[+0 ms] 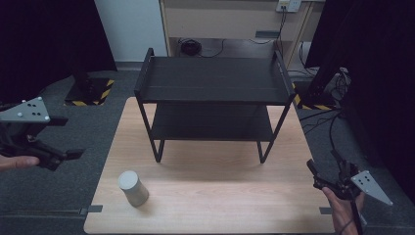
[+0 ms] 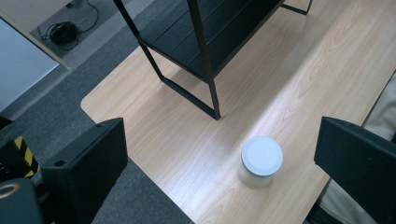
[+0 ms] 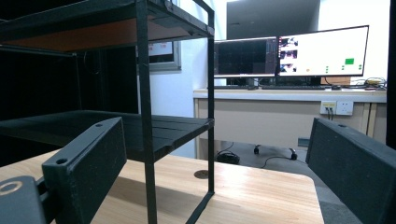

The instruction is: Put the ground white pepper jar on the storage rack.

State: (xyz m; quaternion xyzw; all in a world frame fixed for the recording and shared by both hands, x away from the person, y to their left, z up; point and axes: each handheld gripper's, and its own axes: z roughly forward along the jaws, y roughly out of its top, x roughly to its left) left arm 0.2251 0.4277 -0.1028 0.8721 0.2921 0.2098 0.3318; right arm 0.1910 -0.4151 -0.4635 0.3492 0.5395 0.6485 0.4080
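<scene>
Left gripper (image 1: 73, 154) off the table's left edge, jaws spread wide, holding nothing. Right gripper (image 1: 313, 171) low at the near right corner, jaws parted and empty. Grey cylinder (image 1: 132, 188) upright on the wooden table (image 1: 220, 205), near left, well in front of the black two-tier shelf (image 1: 213, 78).

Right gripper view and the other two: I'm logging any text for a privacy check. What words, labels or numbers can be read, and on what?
No text can be read.
Monitors: windows and a green patch, too small and blurred to read.
Sign behind the shelf: reddish marks, blurred.
Hazard stripes on the floor plate: yellow and black, no words.
Canister, shelf, table: no labels seen.
</scene>
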